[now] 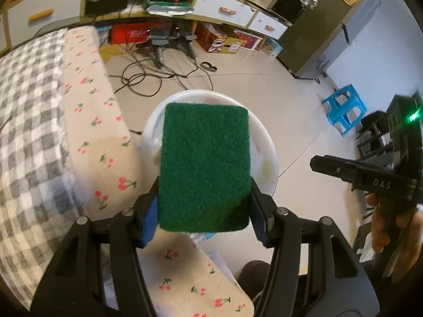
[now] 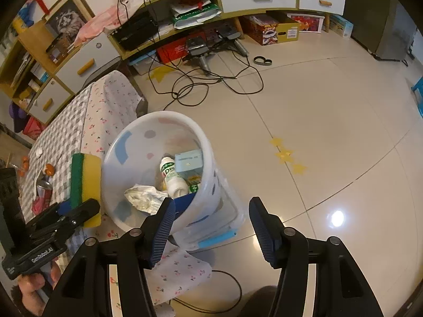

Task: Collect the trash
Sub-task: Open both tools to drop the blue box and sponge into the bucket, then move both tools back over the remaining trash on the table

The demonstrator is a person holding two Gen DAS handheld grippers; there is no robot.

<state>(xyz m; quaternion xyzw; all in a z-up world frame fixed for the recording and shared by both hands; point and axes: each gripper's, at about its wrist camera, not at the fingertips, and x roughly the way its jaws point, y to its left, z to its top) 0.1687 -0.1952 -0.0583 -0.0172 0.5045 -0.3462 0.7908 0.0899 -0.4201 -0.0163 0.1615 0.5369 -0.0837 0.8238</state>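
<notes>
My left gripper (image 1: pixel 205 206) is shut on a sponge (image 1: pixel 205 166) with a green scouring face and a yellow body; it also shows in the right wrist view (image 2: pixel 84 182). It holds the sponge above the white trash bin (image 1: pixel 267 142), next to the table's edge. The bin (image 2: pixel 132 142) stands on the floor and holds a white bottle (image 2: pixel 173 177), crumpled paper (image 2: pixel 142 196) and a pale blue box (image 2: pixel 189 161). My right gripper (image 2: pixel 211 227) is open and empty, just right of the bin; it also shows in the left wrist view (image 1: pixel 314 162).
A table with a checked and cherry-print cloth (image 1: pixel 39 121) lies to the left, with small trash items (image 2: pixel 43 182) on it. Cables (image 2: pixel 206 84) lie on the tiled floor. A low cabinet (image 2: pixel 238 2) runs along the back. A blue stool (image 1: pixel 343 108) stands at the right.
</notes>
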